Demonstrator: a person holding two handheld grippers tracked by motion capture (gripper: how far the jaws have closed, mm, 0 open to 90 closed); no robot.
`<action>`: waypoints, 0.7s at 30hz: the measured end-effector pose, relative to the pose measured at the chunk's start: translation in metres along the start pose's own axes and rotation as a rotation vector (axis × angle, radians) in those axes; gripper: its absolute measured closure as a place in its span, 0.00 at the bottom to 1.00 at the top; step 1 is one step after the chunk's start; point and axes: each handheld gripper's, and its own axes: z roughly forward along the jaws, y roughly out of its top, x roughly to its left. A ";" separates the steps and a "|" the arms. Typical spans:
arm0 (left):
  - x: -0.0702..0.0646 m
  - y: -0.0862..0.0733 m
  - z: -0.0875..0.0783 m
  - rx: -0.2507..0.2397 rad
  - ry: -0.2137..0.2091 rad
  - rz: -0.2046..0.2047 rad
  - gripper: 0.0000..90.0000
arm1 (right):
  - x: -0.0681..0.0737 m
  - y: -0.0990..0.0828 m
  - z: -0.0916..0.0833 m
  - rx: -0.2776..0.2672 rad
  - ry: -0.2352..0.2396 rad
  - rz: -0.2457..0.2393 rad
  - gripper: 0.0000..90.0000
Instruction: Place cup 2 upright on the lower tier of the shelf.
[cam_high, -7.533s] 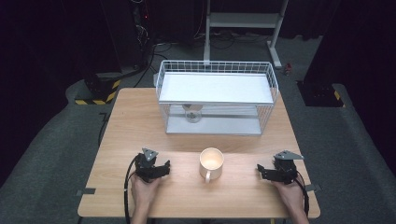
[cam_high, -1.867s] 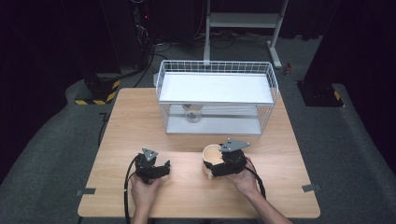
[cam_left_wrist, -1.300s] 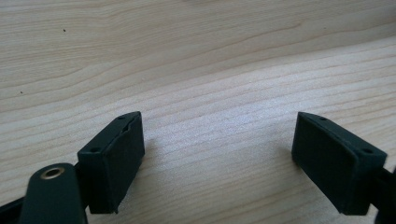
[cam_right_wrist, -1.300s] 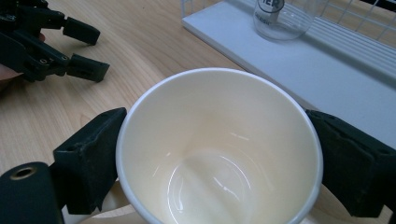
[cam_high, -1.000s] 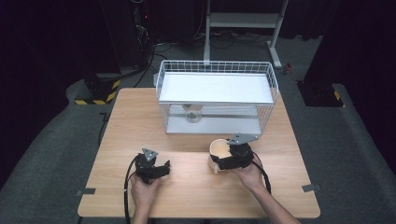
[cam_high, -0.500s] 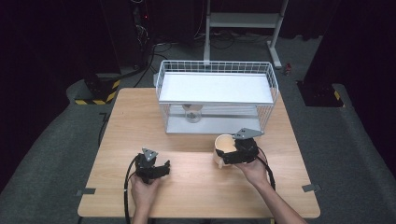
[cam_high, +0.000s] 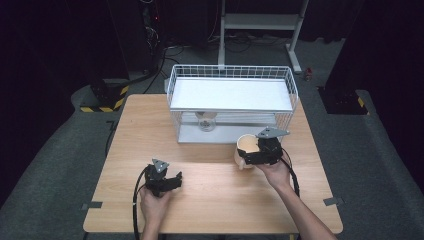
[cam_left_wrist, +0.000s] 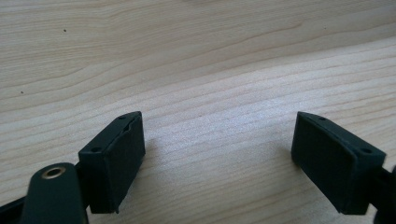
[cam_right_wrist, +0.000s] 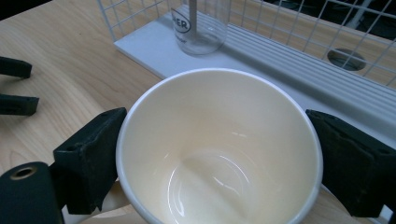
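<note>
While one cream mug (cam_right_wrist: 219, 154) sits clamped in the right gripper (cam_right_wrist: 219, 163), the left gripper (cam_left_wrist: 219, 158) rests, jaws apart, on the worktop (cam_high: 210, 195); one glass (cam_right_wrist: 201, 23) bears partial lettering "HER".

Both tongs (cam_high: 176, 180) (cam_high: 248, 155) are black with blocky pads, grey three-cornered top plates and trailing black cables.

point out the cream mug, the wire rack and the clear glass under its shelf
cream mug (cam_right_wrist: 219, 154), right gripper view, on its inner wall.
wire rack (cam_high: 231, 70), high view, on its back rim.
clear glass (cam_right_wrist: 201, 28), right gripper view, on its side.
</note>
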 end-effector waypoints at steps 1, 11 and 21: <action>0.000 0.000 0.000 0.000 0.000 0.000 0.20 | -0.002 0.001 0.000 -0.007 -0.004 0.000 0.11; 0.000 0.000 0.000 0.000 0.000 0.000 0.20 | -0.014 0.000 0.004 0.003 -0.019 0.044 0.11; 0.000 0.000 0.000 0.000 0.001 0.000 0.20 | -0.021 0.010 0.008 -0.014 -0.045 0.043 0.11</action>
